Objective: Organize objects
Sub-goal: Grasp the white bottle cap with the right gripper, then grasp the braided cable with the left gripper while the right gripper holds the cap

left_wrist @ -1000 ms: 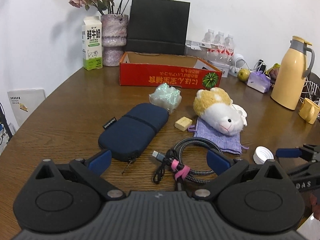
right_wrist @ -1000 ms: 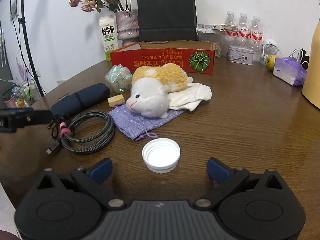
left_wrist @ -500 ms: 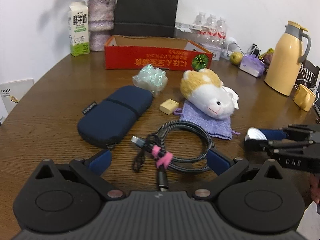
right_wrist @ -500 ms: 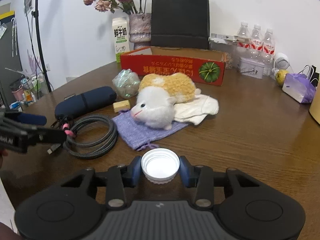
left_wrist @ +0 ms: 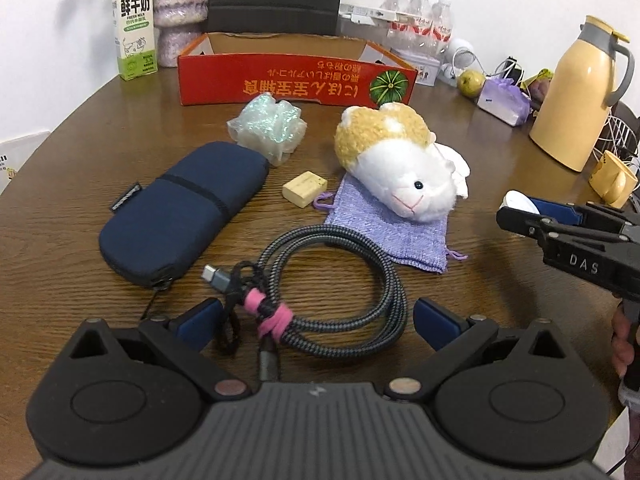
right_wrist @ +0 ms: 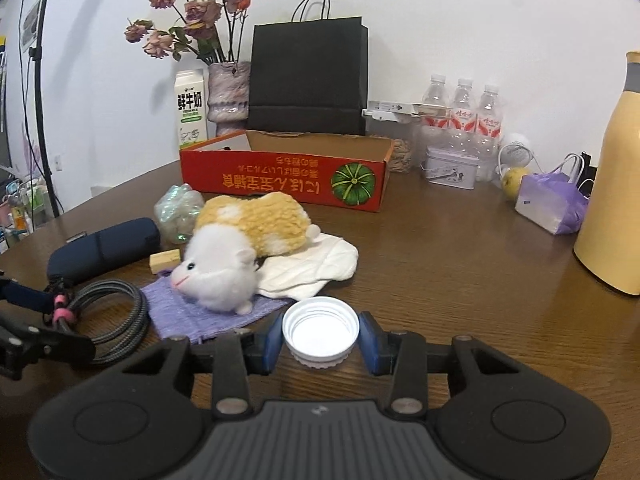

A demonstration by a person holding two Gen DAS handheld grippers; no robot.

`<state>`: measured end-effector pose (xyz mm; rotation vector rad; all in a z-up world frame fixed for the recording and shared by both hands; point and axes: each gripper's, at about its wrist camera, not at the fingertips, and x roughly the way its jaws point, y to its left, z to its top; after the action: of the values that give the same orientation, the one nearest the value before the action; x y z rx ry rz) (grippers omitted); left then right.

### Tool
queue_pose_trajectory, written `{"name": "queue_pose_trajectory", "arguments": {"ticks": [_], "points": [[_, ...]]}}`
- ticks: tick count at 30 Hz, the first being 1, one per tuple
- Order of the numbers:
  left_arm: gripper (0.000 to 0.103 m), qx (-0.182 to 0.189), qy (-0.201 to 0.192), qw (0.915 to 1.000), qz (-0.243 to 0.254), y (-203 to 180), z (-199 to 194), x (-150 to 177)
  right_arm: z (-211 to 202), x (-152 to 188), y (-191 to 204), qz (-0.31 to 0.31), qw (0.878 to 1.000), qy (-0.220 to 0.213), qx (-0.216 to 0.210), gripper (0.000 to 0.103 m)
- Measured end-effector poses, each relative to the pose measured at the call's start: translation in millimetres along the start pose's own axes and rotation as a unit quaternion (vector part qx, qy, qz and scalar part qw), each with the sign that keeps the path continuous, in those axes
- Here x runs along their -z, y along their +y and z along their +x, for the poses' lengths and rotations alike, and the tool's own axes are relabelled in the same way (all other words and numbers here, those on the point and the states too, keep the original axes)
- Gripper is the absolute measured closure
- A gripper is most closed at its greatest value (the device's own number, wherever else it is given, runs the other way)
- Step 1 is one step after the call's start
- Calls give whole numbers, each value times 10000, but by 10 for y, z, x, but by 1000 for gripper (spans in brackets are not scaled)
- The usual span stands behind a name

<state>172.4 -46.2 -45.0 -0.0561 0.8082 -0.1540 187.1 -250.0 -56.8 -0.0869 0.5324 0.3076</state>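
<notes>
My right gripper (right_wrist: 320, 338) is shut on a white plastic cap (right_wrist: 320, 330) and holds it above the table; the cap (left_wrist: 518, 202) also shows in the left wrist view at the right. My left gripper (left_wrist: 316, 320) is open, its fingers either side of a coiled braided cable (left_wrist: 332, 292) with a pink tie. A plush hamster (left_wrist: 396, 164) lies on a purple pouch (left_wrist: 390, 232). A navy case (left_wrist: 180, 212), a small tan block (left_wrist: 305, 189) and a crumpled clear wrap (left_wrist: 266, 126) lie to the left. An open red box (left_wrist: 296, 76) stands behind.
A milk carton (left_wrist: 134, 20), vase (right_wrist: 228, 96) and black bag (right_wrist: 308, 76) stand at the back. Water bottles (right_wrist: 464, 112), a tin (right_wrist: 450, 166), a purple bag (right_wrist: 550, 204), a yellow thermos (left_wrist: 576, 96) and a yellow cup (left_wrist: 612, 180) are on the right. A white cloth (right_wrist: 316, 268) lies beside the hamster.
My right gripper closed on the white cap and lifted it off the table. My left gripper moved forward over the cable and stayed open.
</notes>
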Motion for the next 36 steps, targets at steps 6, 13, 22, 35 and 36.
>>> {"name": "queue_pose_trajectory", "arguments": {"ticks": [6, 13, 22, 35, 36], "points": [[0, -245, 133, 9996, -77, -107, 110, -76, -22, -4, -51, 142, 9998, -100, -99, 64], [0, -674, 125, 9975, -161, -240, 211, -115, -51, 14, -87, 272, 9993, -196, -145, 64], [0, -960, -73, 9953, -124, -401, 261, -60, -92, 28, -97, 341, 9988, -269, -217, 64], [0, -1068, -447, 9930, -219, -399, 261, 17, -84, 29, -105, 399, 9987, -219, -209, 64], [0, -1055, -485, 9930, -199, -396, 258, 28, -80, 29, -105, 402, 9988, -208, -206, 64]]}}
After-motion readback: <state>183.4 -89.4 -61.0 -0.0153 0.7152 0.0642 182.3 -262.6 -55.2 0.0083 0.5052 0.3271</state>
